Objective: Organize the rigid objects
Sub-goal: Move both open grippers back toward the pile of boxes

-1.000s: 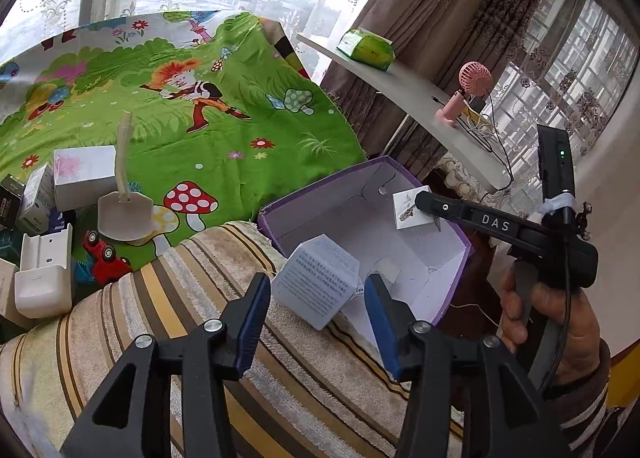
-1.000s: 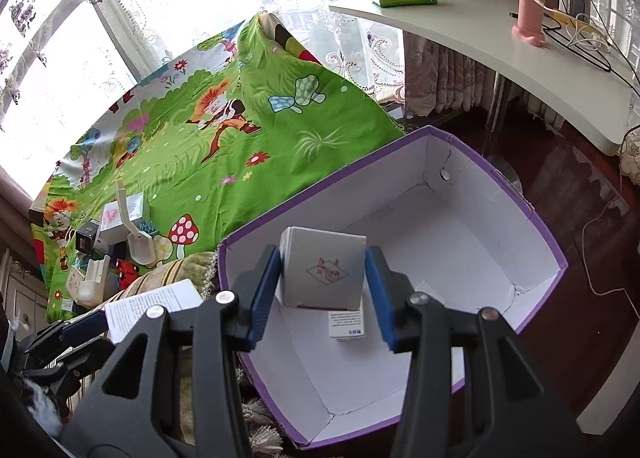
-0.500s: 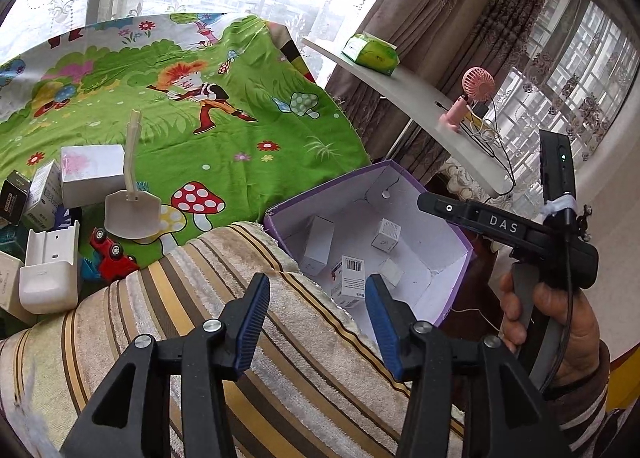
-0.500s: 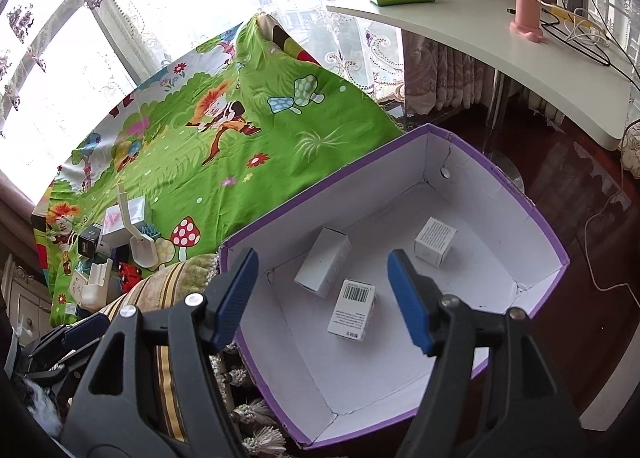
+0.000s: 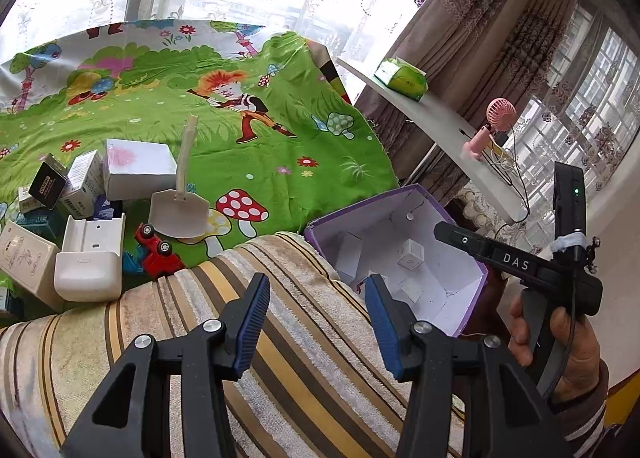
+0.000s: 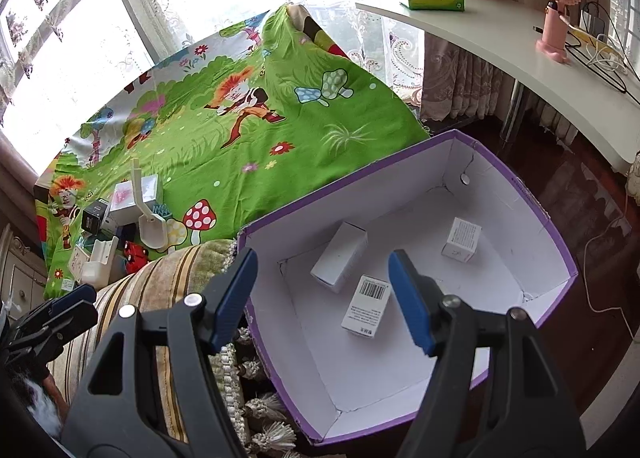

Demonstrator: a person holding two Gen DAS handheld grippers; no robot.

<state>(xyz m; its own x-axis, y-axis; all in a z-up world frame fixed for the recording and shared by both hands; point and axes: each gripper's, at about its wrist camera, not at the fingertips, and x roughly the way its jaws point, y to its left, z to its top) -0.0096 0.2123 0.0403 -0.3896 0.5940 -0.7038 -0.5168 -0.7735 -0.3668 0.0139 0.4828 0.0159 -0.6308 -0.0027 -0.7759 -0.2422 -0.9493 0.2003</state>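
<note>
Three small cartons (image 6: 366,306) lie in the purple box (image 6: 560,254) beneath the right gripper (image 6: 322,298), which hangs tilted downward, spread and empty. The left gripper (image 5: 316,322), also spread and empty, angles down over the striped cushion (image 5: 280,358). The next move likely calls for reaching the pile of boxes (image 5: 138,169) far beyond-left of the tongs.

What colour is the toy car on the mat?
Red with black wheels; clearest in the left wrist view.

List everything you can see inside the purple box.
The purple box holds three small white cartons: a plain one, a barcoded one and a printed one. The floor nearest the camera is partly covered.
</note>
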